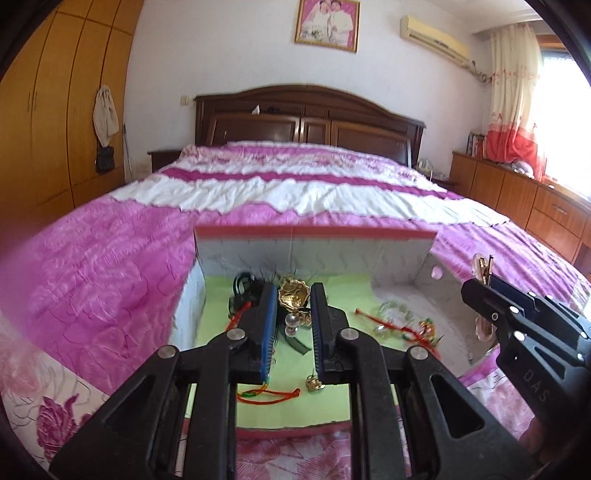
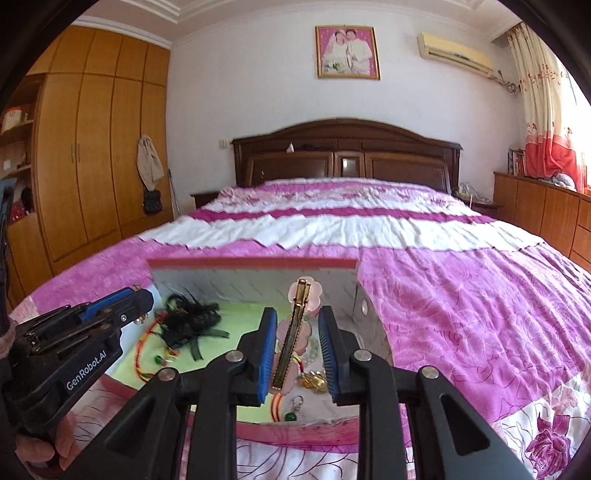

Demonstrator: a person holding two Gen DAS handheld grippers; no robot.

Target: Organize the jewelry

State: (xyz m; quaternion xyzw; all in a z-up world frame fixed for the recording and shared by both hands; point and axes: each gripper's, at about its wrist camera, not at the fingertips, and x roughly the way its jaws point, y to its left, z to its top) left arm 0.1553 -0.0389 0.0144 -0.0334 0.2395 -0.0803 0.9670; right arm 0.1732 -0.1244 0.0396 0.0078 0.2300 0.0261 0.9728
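1. Up close, the left gripper (image 1: 294, 288) fills the foreground: black plastic arms, blue ribbed pads, fingers a little apart with nothing between them.
2. Over on the right gripper (image 2: 298, 312), the pads are clamped on a hair clip (image 2: 291, 339), a long gold metal bar with a pale pink flower on its end, held above the box's right side.
3. Below both sits the box (image 1: 314, 232): grey patterned cardboard walls, red rim, a smooth lime-green liner (image 1: 214, 332) on part of the floor.
4. Jewelry lies scattered inside: a shiny gold flower-shaped piece (image 1: 291, 295), a black feathery piece (image 2: 188, 321), a thin red cord (image 1: 266, 395), a clear bead bracelet (image 1: 395, 314).
5. Box rests on a crinkled bedspread (image 1: 110, 266), magenta and white bands with rose prints.
6. Beyond: dark carved wooden headboard (image 1: 310, 110), orange-brown wardrobe (image 1: 44, 110) on the left, a gold-framed picture (image 1: 328, 24), an air conditioner (image 1: 434, 37), a cream and red curtain (image 1: 513, 92).
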